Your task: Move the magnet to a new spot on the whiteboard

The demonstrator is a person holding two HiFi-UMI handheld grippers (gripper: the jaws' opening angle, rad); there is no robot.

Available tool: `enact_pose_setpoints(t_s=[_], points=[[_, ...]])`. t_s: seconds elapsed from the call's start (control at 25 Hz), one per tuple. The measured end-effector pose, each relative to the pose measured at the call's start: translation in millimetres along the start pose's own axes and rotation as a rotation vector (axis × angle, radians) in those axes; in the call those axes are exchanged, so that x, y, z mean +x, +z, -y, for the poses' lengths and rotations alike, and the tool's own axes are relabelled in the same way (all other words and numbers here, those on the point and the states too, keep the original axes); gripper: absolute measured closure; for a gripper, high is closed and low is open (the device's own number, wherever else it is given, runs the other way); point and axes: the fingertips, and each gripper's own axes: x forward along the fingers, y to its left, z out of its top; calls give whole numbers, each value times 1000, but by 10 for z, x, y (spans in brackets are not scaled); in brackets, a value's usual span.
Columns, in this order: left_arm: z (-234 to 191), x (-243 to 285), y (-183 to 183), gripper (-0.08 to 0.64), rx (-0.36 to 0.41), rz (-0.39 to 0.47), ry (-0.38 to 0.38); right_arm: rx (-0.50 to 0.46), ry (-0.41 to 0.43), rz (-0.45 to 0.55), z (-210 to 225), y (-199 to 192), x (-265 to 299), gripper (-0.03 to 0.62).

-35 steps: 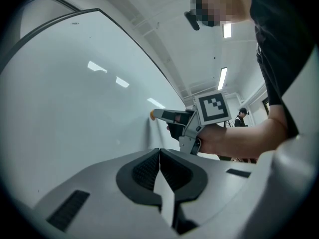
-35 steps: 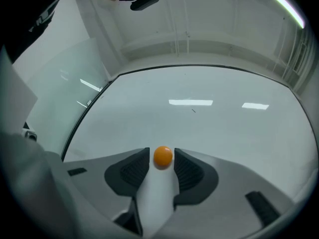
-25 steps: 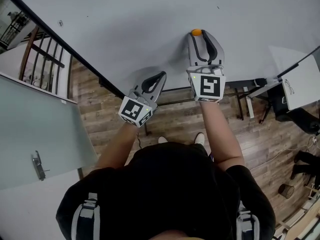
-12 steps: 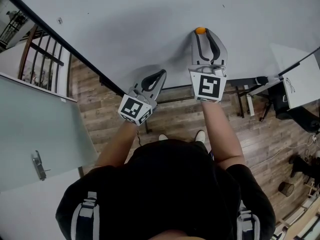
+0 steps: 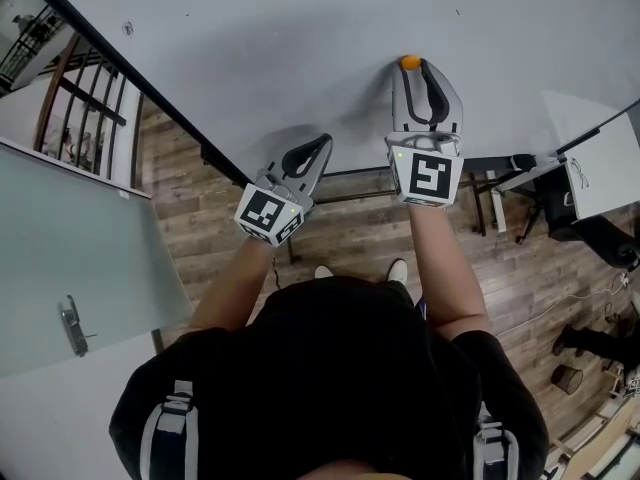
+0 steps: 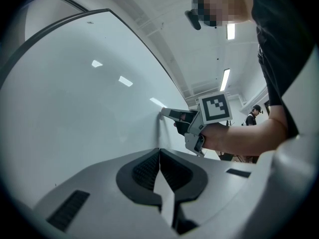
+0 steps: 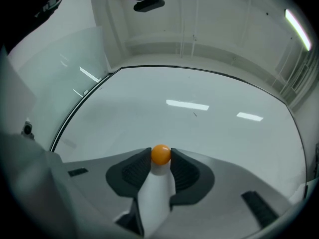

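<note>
We see the whiteboard (image 5: 300, 48) fill the upper frame. Upper right of centre, the right gripper (image 5: 413, 68) pinches the magnet (image 5: 410, 63) between its jaw tips, at the board face. The magnet is round, with no long axis. The left gripper (image 5: 322, 148), lower left, is pressed together, empty and farther off.

The magnet (image 7: 160, 154) was a small, glossy orange ball. It sat against the blank white face of the whiteboard (image 7: 199, 98), well away from the board's dark-framed top and left edges. The tips of the right gripper (image 7: 160, 158) pinched it from either side.
</note>
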Motion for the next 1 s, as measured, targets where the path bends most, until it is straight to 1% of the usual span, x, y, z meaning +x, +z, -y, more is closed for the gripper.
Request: enact_pose_setpoints(t_s=[0.24, 0.44, 0.6, 0.68, 0.8, 1.0], points=[[39, -30, -12, 554, -1, -1, 0, 24, 42, 16, -70, 7, -122, 474], [34, -28, -17, 554, 3, -2, 1, 49, 94, 21, -172, -76, -256, 474], [39, -41, -32, 554, 7, -7, 0, 93, 137, -7, -272, -165, -371, 474], [41, -56, -46, 554, 7, -8, 2, 122, 176, -20, -354, -226, -448, 474], [37, -71, -59, 554, 7, -10, 2, 133, 223, -42, -476, -318, -577, 474], [46, -111, -39, 554, 18, -13, 0, 166, 271, -79, -585, -462, -776, 474]])
